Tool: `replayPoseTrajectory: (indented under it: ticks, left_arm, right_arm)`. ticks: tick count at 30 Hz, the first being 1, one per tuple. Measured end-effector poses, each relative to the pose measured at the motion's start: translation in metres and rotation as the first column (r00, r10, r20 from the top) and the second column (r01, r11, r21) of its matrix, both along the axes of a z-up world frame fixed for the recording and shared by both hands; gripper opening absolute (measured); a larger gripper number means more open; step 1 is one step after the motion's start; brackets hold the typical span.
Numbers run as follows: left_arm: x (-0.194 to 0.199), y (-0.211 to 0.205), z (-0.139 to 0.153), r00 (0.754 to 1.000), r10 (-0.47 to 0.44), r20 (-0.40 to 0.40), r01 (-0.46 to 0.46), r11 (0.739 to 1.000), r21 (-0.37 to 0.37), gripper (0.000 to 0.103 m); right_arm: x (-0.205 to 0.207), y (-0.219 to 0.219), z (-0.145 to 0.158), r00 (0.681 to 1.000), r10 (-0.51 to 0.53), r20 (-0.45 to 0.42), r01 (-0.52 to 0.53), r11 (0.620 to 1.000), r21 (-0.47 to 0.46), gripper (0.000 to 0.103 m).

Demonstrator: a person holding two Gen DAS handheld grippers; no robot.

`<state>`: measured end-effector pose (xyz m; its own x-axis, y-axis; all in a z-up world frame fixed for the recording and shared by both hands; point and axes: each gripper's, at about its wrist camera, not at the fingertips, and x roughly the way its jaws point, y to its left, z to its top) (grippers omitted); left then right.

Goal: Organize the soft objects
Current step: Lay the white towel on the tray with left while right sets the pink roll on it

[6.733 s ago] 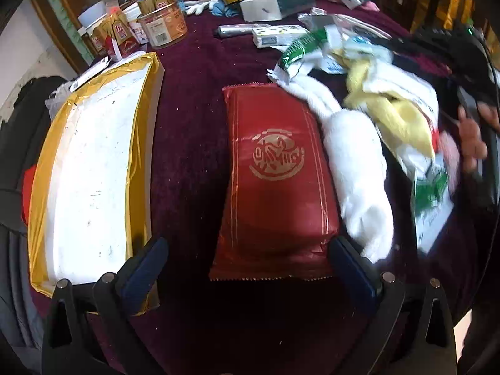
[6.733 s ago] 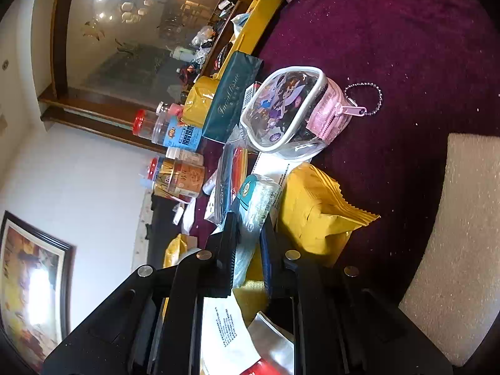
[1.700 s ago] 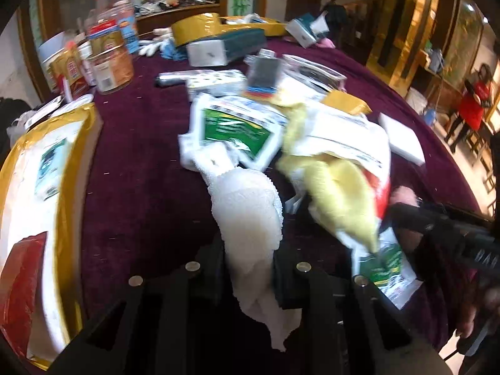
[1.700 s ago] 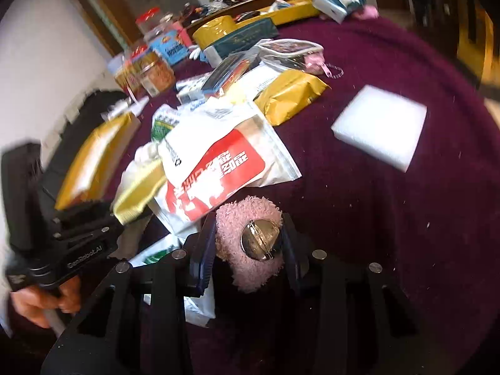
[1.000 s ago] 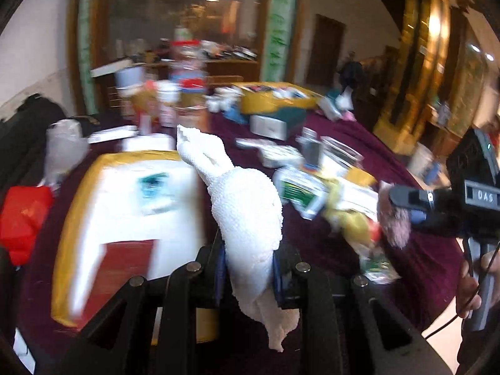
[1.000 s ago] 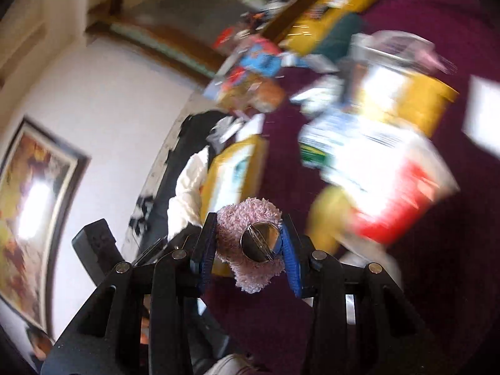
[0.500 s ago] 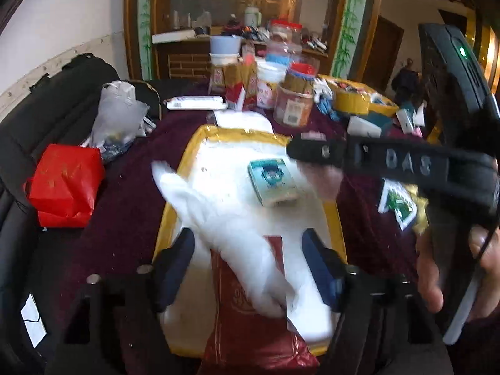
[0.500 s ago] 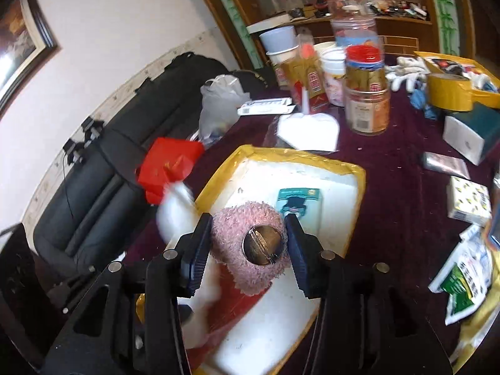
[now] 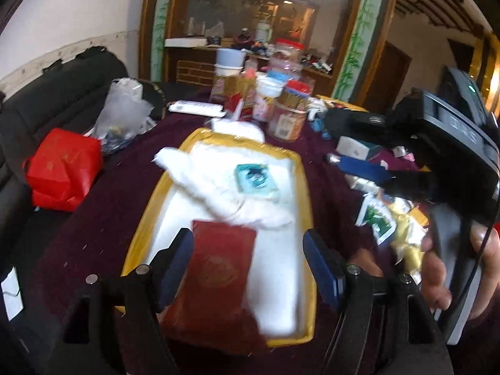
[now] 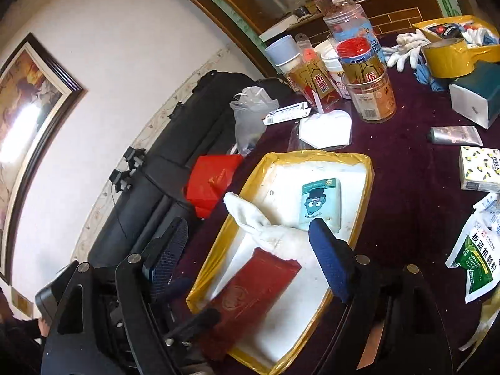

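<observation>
Both tongs hung over the yellow-rimmed tray point(image 10: 364, 193) on the maroon desk point(image 10: 406, 162) — the left tongs point(image 9: 247, 262) released, their jaws spread with nothing between them, and the right tongs point(image 10: 247, 250) released too, their jaws having just been opening, nothing pressed between the pads. The white towel point(image 10: 265, 228) lay in the tray at mid-frame, one end sticking up over the tray's left rim, the other draped on the top edge of the red packet point(image 10: 250, 297) — just beside a small teal tissue pack point(image 10: 320, 203). In the left wrist view, a hand point(image 9: 450, 268) gripped the other tool at the right edge.
</observation>
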<state>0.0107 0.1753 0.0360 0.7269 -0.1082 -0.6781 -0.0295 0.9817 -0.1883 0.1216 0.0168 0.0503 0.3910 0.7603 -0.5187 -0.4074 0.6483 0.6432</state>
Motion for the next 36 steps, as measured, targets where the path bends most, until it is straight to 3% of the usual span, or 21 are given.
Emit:
replayPoseTrajectory:
  ticks: [1,3,6,11,17,18,19,20,22,27,28,31,33,36]
  left_arm:
    - [-0.003,0.003,0.0,1.0,0.007,-0.007,-0.007,1.0,-0.002,0.073]
    - [-0.008,0.008,-0.002,1.0,0.006,-0.02,-0.006,1.0,0.004,0.073]
    - [-0.008,0.008,-0.002,1.0,0.009,-0.022,-0.009,1.0,0.013,0.073]
    - [-0.004,-0.013,-0.004,0.998,-0.065,-0.014,0.065,0.998,0.004,0.073]
    - [-0.009,-0.033,-0.009,0.992,-0.121,-0.025,0.122,0.992,0.025,0.073]
    - [-0.01,-0.033,-0.01,0.992,-0.124,-0.031,0.124,0.992,0.027,0.073]
    - [-0.012,-0.033,-0.011,0.991,-0.125,-0.037,0.127,0.991,0.03,0.073]
    - [-0.013,-0.032,-0.012,0.992,-0.123,-0.041,0.125,0.992,0.033,0.073]
    - [-0.015,-0.028,-0.012,0.992,-0.115,-0.044,0.117,0.993,0.03,0.073]
    - [-0.017,-0.016,-0.013,0.994,-0.1,-0.04,0.1,0.995,-0.006,0.073]
    - [-0.017,-0.014,-0.013,0.994,-0.102,-0.039,0.102,0.995,-0.014,0.073]
    - [-0.018,-0.013,-0.014,0.993,-0.11,-0.034,0.109,0.994,-0.02,0.073]
    - [-0.018,-0.011,-0.015,0.993,-0.117,-0.035,0.116,0.993,-0.025,0.073]
    - [-0.018,-0.006,-0.015,0.994,-0.105,-0.034,0.105,0.994,-0.026,0.073]
  right_arm:
    - [-0.004,-0.007,-0.001,1.0,-0.01,0.013,0.01,1.0,-0.02,0.081]
    - [-0.011,-0.022,-0.005,0.997,-0.064,0.044,0.072,0.974,-0.212,0.081]
    - [-0.03,-0.05,-0.021,0.998,-0.032,0.052,0.053,0.884,-0.464,0.081]
    - [-0.059,-0.077,-0.05,0.999,-0.012,-0.038,-0.011,0.84,-0.542,0.081]
    - [-0.073,-0.053,-0.087,0.999,-0.003,0.045,0.034,0.719,-0.694,0.081]
    - [-0.071,-0.053,-0.091,0.999,-0.014,0.05,0.045,0.714,-0.698,0.081]
    - [-0.07,-0.054,-0.092,0.998,-0.02,0.063,0.058,0.729,-0.682,0.077]
    - [-0.071,-0.056,-0.093,0.997,-0.018,0.07,0.06,0.747,-0.662,0.063]
    - [-0.066,-0.055,-0.098,0.997,-0.04,0.061,0.07,0.754,-0.653,0.049]
    - [-0.063,-0.054,-0.096,0.996,-0.075,0.046,0.086,0.751,-0.655,0.041]
    - [-0.063,-0.055,-0.094,0.997,-0.074,0.035,0.079,0.768,-0.635,0.037]
    - [-0.057,-0.061,-0.072,0.996,-0.08,-0.039,0.051,0.872,-0.488,0.037]
    - [-0.052,-0.055,-0.049,0.997,-0.063,-0.035,0.045,0.922,-0.384,0.037]
    - [-0.042,-0.027,-0.018,1.0,-0.025,0.015,0.029,0.95,-0.311,0.037]
